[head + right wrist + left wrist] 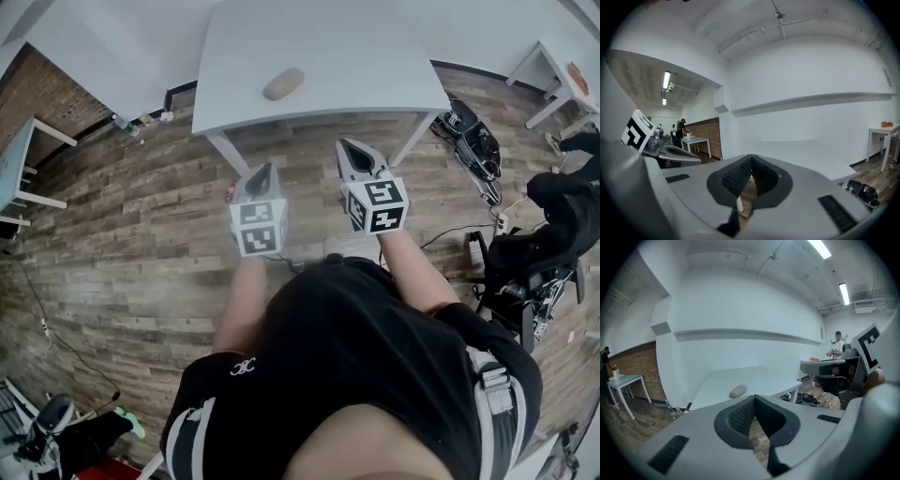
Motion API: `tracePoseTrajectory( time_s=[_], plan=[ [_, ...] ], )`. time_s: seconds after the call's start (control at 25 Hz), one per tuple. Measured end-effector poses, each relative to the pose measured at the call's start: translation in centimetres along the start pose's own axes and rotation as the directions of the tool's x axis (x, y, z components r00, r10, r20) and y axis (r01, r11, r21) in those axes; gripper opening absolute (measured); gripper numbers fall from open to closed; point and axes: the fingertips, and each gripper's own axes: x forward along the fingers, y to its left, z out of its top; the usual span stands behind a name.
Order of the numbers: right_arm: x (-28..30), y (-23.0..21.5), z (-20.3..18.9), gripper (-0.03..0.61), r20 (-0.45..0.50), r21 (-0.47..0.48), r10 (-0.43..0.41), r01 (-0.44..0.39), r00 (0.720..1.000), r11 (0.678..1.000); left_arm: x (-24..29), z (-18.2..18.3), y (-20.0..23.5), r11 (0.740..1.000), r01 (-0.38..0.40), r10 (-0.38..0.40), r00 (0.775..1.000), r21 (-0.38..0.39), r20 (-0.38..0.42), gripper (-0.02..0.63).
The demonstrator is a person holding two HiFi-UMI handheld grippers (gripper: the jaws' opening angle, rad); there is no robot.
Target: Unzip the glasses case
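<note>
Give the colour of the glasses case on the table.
Plain beige glasses case; clearest in the head view.

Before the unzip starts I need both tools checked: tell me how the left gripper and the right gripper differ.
In the head view the right gripper reaches further forward, its tip nearer the white table's front edge than that of the left gripper. The left gripper view shows the glasses case ahead on the table; the right gripper view shows only bare tabletop. Both are shut, empty and clear of the case.
</note>
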Motion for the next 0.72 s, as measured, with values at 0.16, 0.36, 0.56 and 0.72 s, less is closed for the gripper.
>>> tracePoseTrajectory(
  time_s=[0.16,0.36,0.56,0.72],
  plan=[
    [3.7,-4.0,0.7,0.005,-0.003,-0.017,0.024,-0.024,1.000,1.000,5.2,1.7,-0.1,1.000,-0.021,0.021,1.000,0.006,-0.022,0.007],
    [8.5,-9.2,1.6,0.005,-0.008,-0.003,0.052,-0.052,0.999,0.999,11.4,4.4,0.4,0.999,-0.050,0.050,0.998,0.003,-0.026,0.006],
    [12.5,-13.3,1.9,0.006,-0.028,0.003,0.083,-0.083,0.996,0.997,15.7,6.1,0.9,0.996,-0.082,0.081,0.995,-0.020,-0.051,0.006],
    [15.6,-15.3,1.7,0.006,-0.044,0.021,0.090,-0.089,0.995,0.996,18.3,6.1,2.2,0.995,-0.093,0.090,0.993,-0.038,-0.073,0.006]
  ],
)
